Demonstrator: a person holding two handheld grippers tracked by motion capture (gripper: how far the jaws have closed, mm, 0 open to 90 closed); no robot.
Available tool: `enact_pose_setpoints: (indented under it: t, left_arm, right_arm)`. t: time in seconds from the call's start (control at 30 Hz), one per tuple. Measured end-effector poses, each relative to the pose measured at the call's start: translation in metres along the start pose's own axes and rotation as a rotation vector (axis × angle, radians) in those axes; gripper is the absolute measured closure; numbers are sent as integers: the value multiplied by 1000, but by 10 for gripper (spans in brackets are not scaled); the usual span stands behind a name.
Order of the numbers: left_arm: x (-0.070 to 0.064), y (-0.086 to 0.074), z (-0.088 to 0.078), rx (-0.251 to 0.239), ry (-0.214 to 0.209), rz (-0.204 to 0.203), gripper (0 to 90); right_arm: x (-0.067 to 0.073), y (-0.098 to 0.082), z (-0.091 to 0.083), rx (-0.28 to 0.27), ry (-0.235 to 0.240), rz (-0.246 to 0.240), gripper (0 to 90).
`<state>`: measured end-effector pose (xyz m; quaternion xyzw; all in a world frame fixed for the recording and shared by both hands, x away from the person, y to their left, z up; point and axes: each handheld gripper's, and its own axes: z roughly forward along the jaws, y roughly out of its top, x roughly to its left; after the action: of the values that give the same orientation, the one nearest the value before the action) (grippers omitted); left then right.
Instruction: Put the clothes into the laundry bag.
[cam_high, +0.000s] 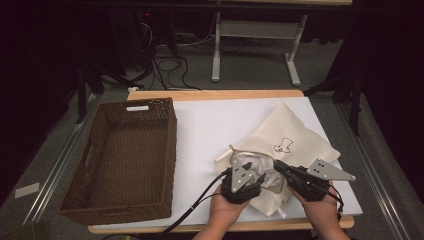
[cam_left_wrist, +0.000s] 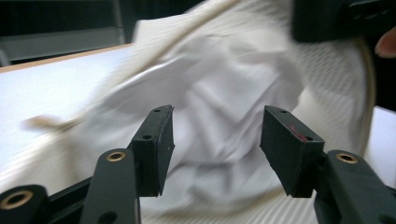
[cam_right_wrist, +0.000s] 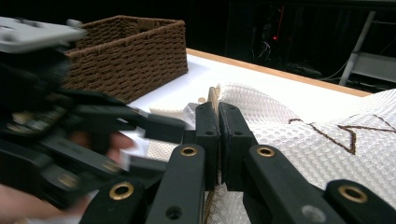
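Near the tabletop's front right corner, the right hand-held gripper (cam_right_wrist: 218, 140) is pinching the cloth bag's (cam_high: 295, 135) mouth hem; the left hand-held gripper (cam_left_wrist: 215, 144) is gaping over the white garment (cam_left_wrist: 210, 121) inside, clamping nothing. Keeping the hem lifted and taut while biting a thick fold, not the bag's lining, is probably what matters.

place: we take this for a lab | signs: dark curtained walls, loose cables (cam_high: 167, 65) on grey carpet, bare white desk frame (cam_high: 257, 37), our white-topped table (cam_high: 210, 125) on metal rails
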<state>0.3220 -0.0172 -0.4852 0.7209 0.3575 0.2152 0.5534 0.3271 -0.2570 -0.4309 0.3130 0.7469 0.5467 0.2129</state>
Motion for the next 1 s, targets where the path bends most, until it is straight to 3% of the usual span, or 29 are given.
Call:
enact_pose_setpoints:
  t: [0.1, 0.17, 0.2, 0.3, 0.37, 0.47, 0.5, 0.53, 0.6, 0.67, 0.87, 1.0]
  left_arm:
    - [13, -6, -7, 18, 37, -11, 413]
    - [25, -11, -9, 45, 69, -42, 377]
    - [35, -13, -7, 44, 87, -73, 371]
    - [42, -11, 2, 38, 97, -96, 414]
    - [42, -9, 10, 43, 89, -93, 429]
    - [41, -5, 23, 60, 67, -105, 607]
    - [39, -3, 28, 64, 70, -111, 607]
    - [35, -2, 36, 79, 92, -101, 737]
    - [31, -1, 43, 95, 95, -85, 843]
    - [29, 0, 47, 96, 88, -81, 860]
    - [11, 7, 79, 112, 62, -62, 864]
    - [5, 12, 92, 98, 50, -61, 858]
  right_arm:
    - [0, 1, 0, 3, -4, -6, 886]
    - [1, 1, 1, 3, -6, -11, 886]
    - [1, 1, 1, 4, -6, -11, 886]
    - [1, 0, 1, 5, -7, -7, 886]
    - [1, 0, 1, 6, -6, -10, 886]
    - [0, -1, 1, 6, -4, -2, 886]
    - [0, -1, 1, 6, -4, -2, 886]
    - [0, -1, 1, 7, -4, -2, 886]
    - [-1, -2, 1, 7, -2, -7, 887]
    - [0, -2, 1, 7, -2, -6, 886]
    - [0, -1, -1, 3, -5, -3, 886]
    - [-1, -1, -2, -2, -1, 2, 886]
